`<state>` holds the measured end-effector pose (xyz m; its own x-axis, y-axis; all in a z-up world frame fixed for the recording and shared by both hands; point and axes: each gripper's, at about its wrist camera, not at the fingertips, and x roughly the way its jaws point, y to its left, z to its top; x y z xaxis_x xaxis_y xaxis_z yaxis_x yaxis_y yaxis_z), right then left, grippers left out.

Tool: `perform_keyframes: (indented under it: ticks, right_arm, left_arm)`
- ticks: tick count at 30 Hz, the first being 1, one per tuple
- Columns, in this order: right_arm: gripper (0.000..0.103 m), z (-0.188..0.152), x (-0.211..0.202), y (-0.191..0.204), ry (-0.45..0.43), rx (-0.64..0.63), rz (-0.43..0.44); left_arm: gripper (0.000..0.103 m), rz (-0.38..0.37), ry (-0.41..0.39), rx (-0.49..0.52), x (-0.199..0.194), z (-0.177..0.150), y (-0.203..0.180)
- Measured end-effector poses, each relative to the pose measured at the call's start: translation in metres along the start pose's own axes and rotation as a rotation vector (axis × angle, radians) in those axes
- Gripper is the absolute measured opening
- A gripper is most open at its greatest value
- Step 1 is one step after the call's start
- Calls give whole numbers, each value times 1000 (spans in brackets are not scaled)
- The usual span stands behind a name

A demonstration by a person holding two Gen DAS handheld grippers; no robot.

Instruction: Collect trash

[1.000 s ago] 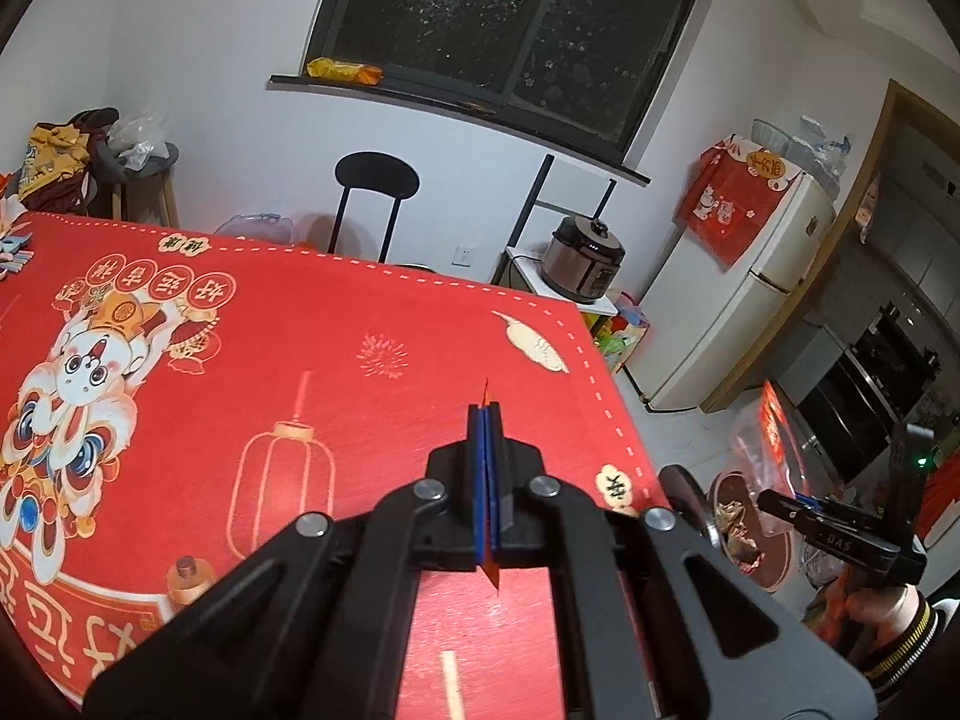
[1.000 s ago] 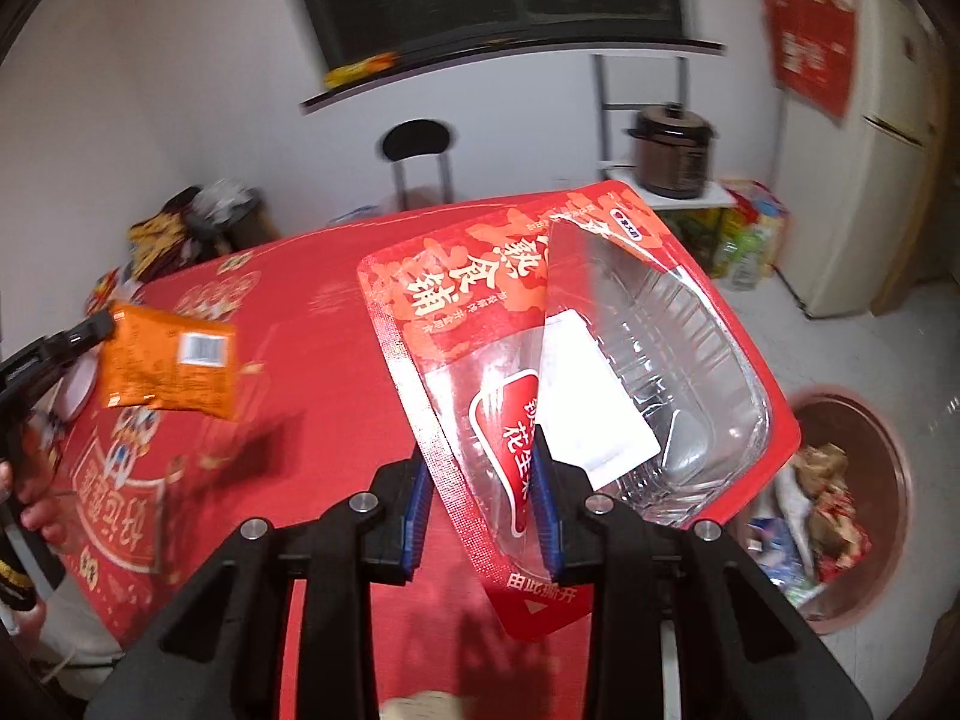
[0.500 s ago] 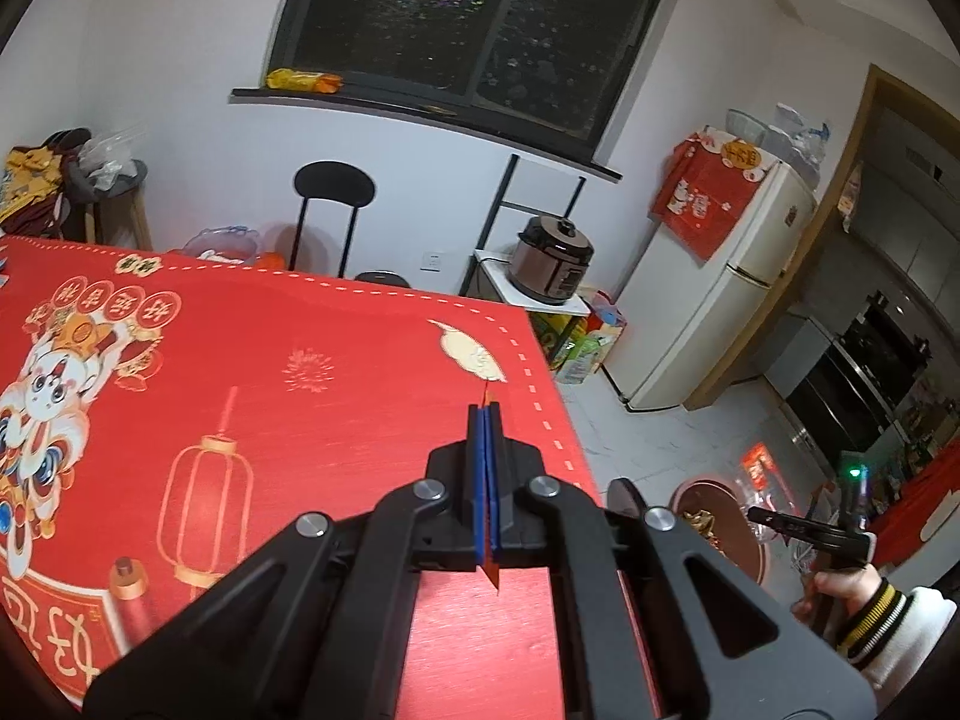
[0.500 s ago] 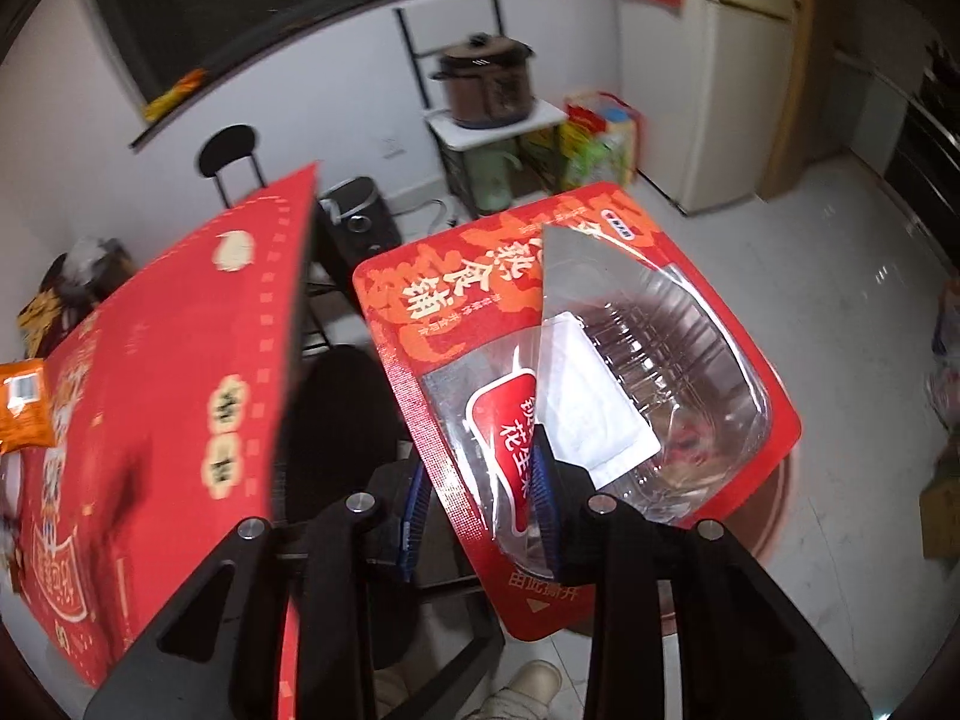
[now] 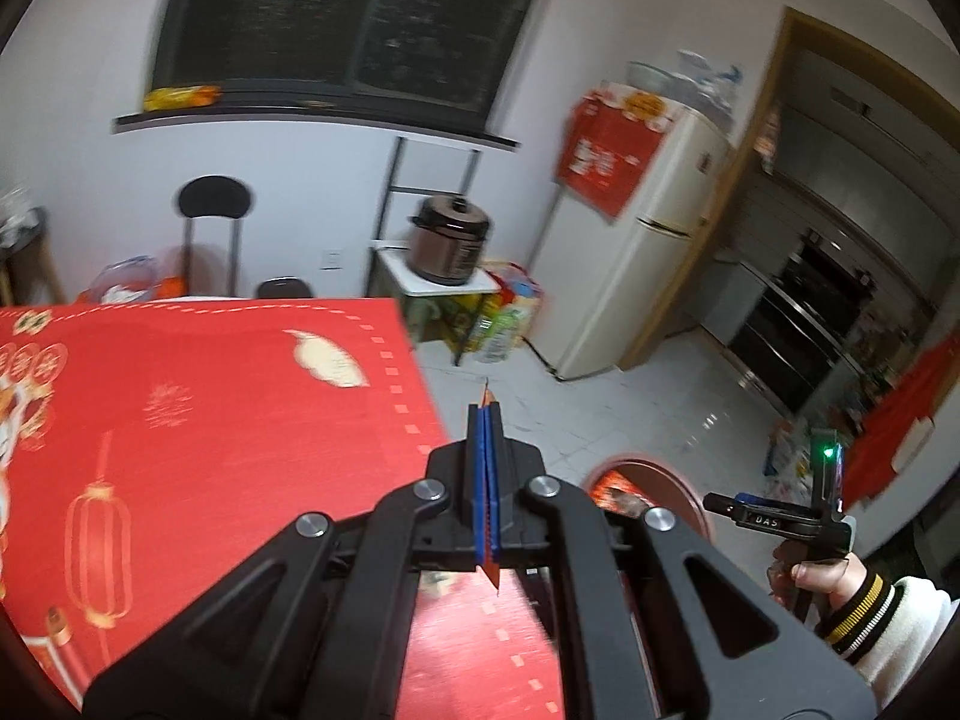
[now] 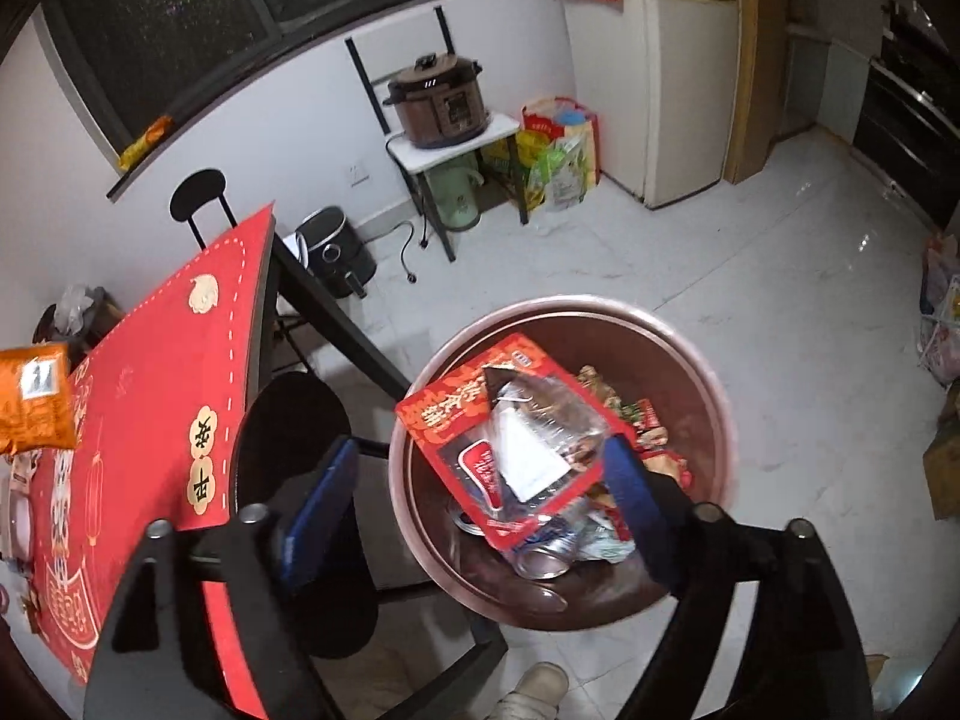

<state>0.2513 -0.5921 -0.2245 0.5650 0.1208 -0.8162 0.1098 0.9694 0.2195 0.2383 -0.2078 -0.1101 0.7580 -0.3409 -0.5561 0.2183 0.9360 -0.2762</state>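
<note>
Red tablecloth [image 6: 150, 372] fills left of right-wrist frame, my view tilted down past table edge. Round trash bin [image 6: 714, 408] on floor, centre-right, already holding wrappers. Red snack package [image 6: 480, 414] with clear tray lies in bin – free of my pads. My right gripper [image 6: 480, 492] opening, jaws wide. My left gripper [image 5: 485, 420] pinched tight on orange packet [image 6: 33, 396], far left.

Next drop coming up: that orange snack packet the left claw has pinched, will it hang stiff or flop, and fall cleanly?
The orange snack packet looks like thin, flat foil, so probably light and floppy. It hangs from one pinched edge, so it may flutter rather than drop straight into the trash bin.
</note>
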Motion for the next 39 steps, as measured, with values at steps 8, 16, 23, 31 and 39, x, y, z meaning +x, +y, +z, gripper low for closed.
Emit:
perform_keyframes:
  ticks: [8, 16, 23, 31, 39]
  right_arm:
    - [96, -15, -59, -43, -72, 76, -42]
    - [96, -36, -98, -95, -95, 137, -93]
    - [97, -51, -120, -130, -99, 156, -128]
    - [96, -44, -123, -131, -114, 132, -108]
    - [98, -21, -157, -70, -212, 25, -87]
  left_arm:
    - [4, -178, 93, 97, 65, -8, -83]
    - [5, -320, 194, 178, 125, -33, -174]
    - [54, -425, 218, 189, 164, -35, -236]
    - [87, -352, 156, 213, 140, -22, -231]
    - [97, -167, 91, 213, 69, -2, -161]
